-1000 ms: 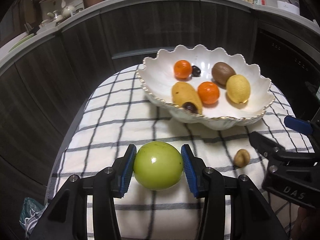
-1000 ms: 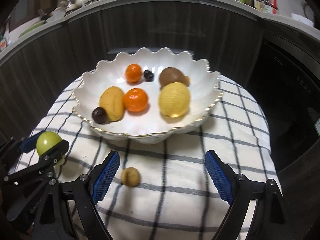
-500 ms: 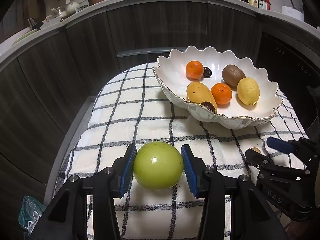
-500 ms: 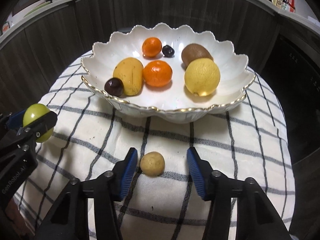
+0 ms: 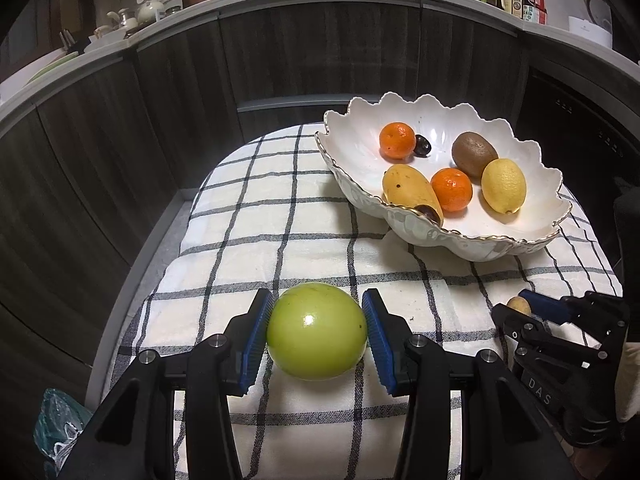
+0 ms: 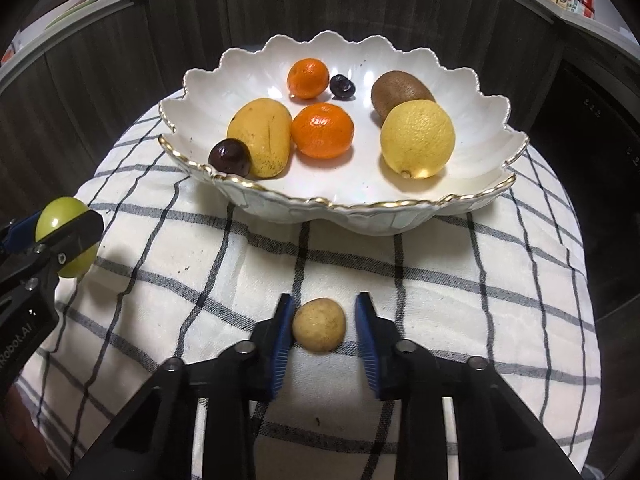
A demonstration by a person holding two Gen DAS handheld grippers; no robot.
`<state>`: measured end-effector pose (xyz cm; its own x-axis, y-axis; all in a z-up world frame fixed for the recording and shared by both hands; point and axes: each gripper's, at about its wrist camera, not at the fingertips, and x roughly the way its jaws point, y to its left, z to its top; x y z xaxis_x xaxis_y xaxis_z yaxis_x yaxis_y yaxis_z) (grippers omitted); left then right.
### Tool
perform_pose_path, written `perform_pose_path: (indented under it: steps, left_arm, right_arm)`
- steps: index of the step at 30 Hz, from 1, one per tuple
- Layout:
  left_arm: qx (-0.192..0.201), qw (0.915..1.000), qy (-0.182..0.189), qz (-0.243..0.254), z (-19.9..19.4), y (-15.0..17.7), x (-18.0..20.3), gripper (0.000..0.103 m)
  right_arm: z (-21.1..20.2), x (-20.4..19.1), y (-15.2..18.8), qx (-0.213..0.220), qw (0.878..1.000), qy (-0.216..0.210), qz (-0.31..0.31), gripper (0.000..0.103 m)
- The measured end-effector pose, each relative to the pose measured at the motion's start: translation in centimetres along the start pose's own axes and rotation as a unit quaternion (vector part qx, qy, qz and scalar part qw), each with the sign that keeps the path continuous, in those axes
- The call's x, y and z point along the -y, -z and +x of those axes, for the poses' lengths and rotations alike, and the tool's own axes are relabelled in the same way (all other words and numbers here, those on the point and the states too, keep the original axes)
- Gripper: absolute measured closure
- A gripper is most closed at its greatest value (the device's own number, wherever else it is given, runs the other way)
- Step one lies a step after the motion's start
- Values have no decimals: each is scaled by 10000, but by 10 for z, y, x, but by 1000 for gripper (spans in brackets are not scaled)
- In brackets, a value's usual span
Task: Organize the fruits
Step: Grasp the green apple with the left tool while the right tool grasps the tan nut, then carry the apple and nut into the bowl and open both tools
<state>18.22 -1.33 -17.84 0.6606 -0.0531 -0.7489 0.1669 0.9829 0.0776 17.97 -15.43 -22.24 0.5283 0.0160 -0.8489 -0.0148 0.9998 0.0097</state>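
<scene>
The green fruit [image 5: 316, 330] is pinched by the left gripper [image 5: 316, 332]; the right gripper [image 6: 322, 330], its fingers closing around the small tan fruit [image 6: 319, 324], should be squeezed gently, centred, before lifting.

Checked cloth [image 6: 440, 300] covered the rounded tabletop. On it: white scalloped bowl [image 6: 472, 128] with gilt rim, well beyond both sets of jaws; small tan fruit [image 6: 319, 324] lying on the cloth between the right jaws; green apple [image 5: 316, 331] between the left jaws.
</scene>
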Motion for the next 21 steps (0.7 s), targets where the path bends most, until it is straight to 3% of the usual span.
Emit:
perform_pose_path:
  steps: [7,21]
  left_arm:
    - [20,10000,4,9,-1,0,0,57]
    - [185,9996,200,87,-21,-12,15,57]
  right_arm:
    - [-5,-1,1,66,10000,4,-4,76]
    - [-53,12,-10,312,9995,25,82,76]
